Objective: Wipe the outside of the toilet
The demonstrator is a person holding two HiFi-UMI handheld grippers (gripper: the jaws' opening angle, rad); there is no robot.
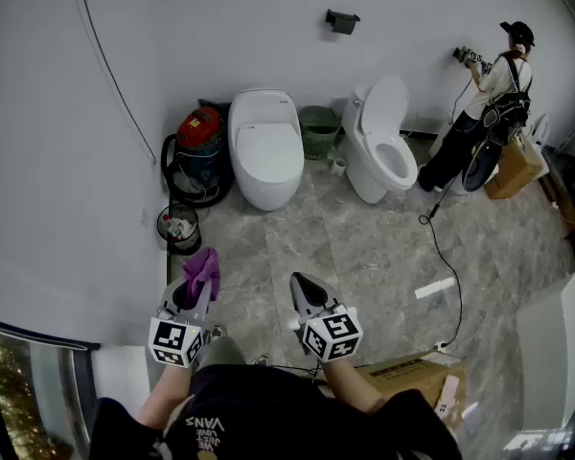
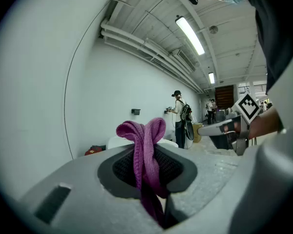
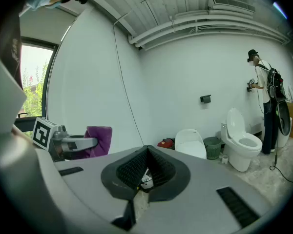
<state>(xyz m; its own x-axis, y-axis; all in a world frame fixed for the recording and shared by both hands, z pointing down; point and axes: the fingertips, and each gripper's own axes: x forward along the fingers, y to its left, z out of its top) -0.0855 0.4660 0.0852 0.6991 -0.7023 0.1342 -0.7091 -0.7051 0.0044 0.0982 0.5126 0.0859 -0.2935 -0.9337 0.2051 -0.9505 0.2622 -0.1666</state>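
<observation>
Two white toilets stand against the far wall: one with its lid down [image 1: 264,147] and one with its lid up [image 1: 381,147]. Both also show in the right gripper view, the lid-down toilet [image 3: 190,143] and the lid-up toilet [image 3: 241,143]. My left gripper [image 1: 199,281] is shut on a purple cloth [image 1: 205,270], held low and well short of the toilets. The cloth [image 2: 144,147] loops up out of the closed jaws. My right gripper [image 1: 299,284] is beside it, shut with nothing in it.
A red vacuum [image 1: 199,132] and a small bin [image 1: 179,228] sit by the left wall. A green basket [image 1: 318,130] stands between the toilets. A person [image 1: 489,103] works at the far right wall; a cable [image 1: 446,266] trails over the floor. A cardboard box [image 1: 417,377] lies near my right.
</observation>
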